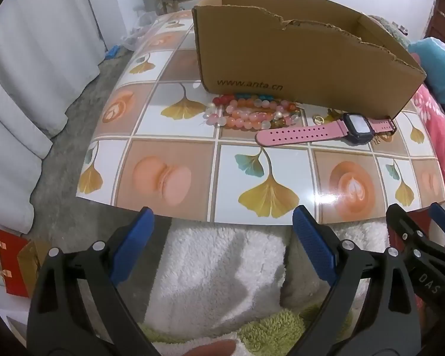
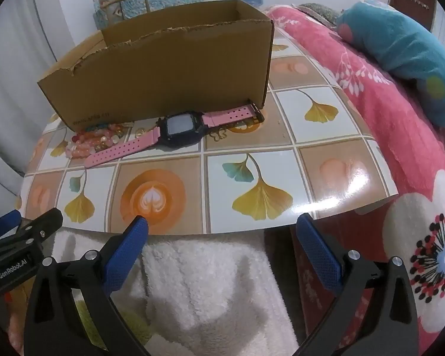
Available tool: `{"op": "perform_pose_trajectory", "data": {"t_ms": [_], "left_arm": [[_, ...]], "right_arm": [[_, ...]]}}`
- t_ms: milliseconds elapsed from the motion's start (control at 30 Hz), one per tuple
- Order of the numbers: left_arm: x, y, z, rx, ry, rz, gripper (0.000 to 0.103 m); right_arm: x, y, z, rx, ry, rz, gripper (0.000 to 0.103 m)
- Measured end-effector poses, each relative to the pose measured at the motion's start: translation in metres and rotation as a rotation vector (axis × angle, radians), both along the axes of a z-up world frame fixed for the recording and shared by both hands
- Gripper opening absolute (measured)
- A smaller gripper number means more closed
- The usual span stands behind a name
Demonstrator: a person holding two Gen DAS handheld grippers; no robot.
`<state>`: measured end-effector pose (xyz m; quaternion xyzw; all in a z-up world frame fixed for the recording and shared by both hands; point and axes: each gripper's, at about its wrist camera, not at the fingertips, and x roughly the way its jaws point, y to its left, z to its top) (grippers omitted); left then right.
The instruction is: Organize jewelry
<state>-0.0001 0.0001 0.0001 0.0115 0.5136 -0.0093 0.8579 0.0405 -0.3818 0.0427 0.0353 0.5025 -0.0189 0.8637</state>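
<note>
Jewelry lies in a loose row on the table (image 1: 175, 178), directly in front of the cardboard box (image 1: 296, 68), toward the far edge. The bead bracelets (image 1: 249, 112) are heaped near the box's left front corner, touching or nearly touching its front wall. The pink watch (image 1: 326, 130) lies flat just to their right, one strap end pointing to the beads and the other reaching the box's right front corner. A small gold piece (image 2: 219, 135) lies by the watch; its type cannot be determined.

The box stands upright with a torn front rim and an open top. Its interior is not visible from either view.

The left gripper (image 1: 222, 240) and the right gripper (image 2: 222, 246) both hang beyond the near edge of the table, above a white fleece cloth (image 2: 204, 281). The fingers of each stand fully spread and hold nothing.

Step in hand, as judged: the start position; no item appears to have been collected. The next move calls for one gripper to cross the table to the far row, descend over a single item, and close. The flat watch strap offers little height for a grip; the beads may roll or drag neighbours along.
</note>
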Motion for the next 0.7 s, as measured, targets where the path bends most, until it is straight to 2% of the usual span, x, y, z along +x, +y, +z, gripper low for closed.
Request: {"op": "perform_pose_trajectory", "data": {"t_ms": [700], "left_arm": [[0.0003,-0.0007,-0.0016,-0.01,0.006,-0.004,0.091]], "right_arm": [[0.0013,0.0042,0.0048,-0.002,-0.003,0.007,0.097]]}}
